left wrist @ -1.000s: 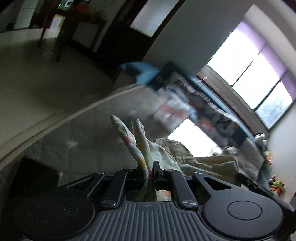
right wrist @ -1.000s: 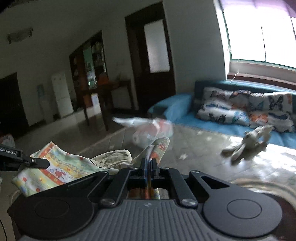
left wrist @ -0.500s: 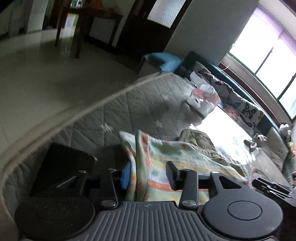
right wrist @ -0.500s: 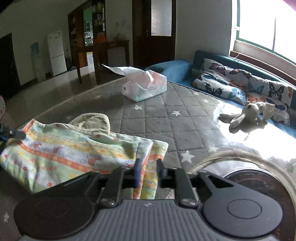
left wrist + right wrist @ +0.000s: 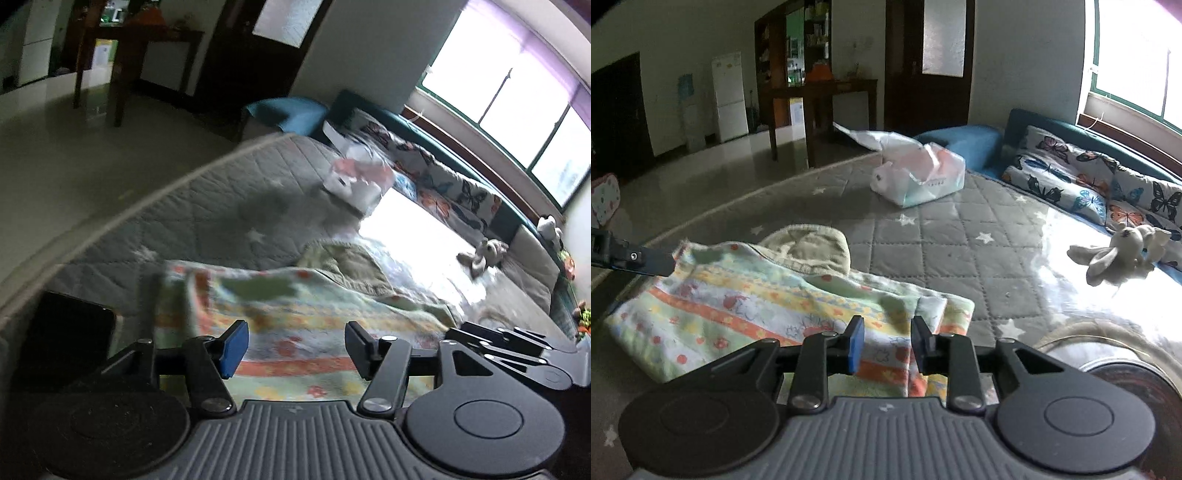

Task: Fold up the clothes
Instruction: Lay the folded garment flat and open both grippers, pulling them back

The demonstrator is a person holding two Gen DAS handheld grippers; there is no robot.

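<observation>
A pastel striped garment (image 5: 746,306) with small prints lies folded on the grey quilted bed (image 5: 960,229); it also shows in the left wrist view (image 5: 295,332). A beige garment (image 5: 809,247) lies under its far edge. My left gripper (image 5: 295,349) is open and empty, just above the garment's near edge. My right gripper (image 5: 886,349) is open and empty above the garment's right corner. The left gripper's tip shows at the left edge of the right wrist view (image 5: 628,254).
A plastic bag with a pack (image 5: 919,177) sits far on the bed. A plush rabbit (image 5: 1119,251) and butterfly pillows (image 5: 1089,184) lie at the right. A dark object (image 5: 70,332) sits by the bed's left edge. Floor and a wooden table (image 5: 820,96) lie beyond.
Both grippers held the garment up a second ago, lowered it onto the bed, and have opened and let it go. The garment now lies flat, folded.
</observation>
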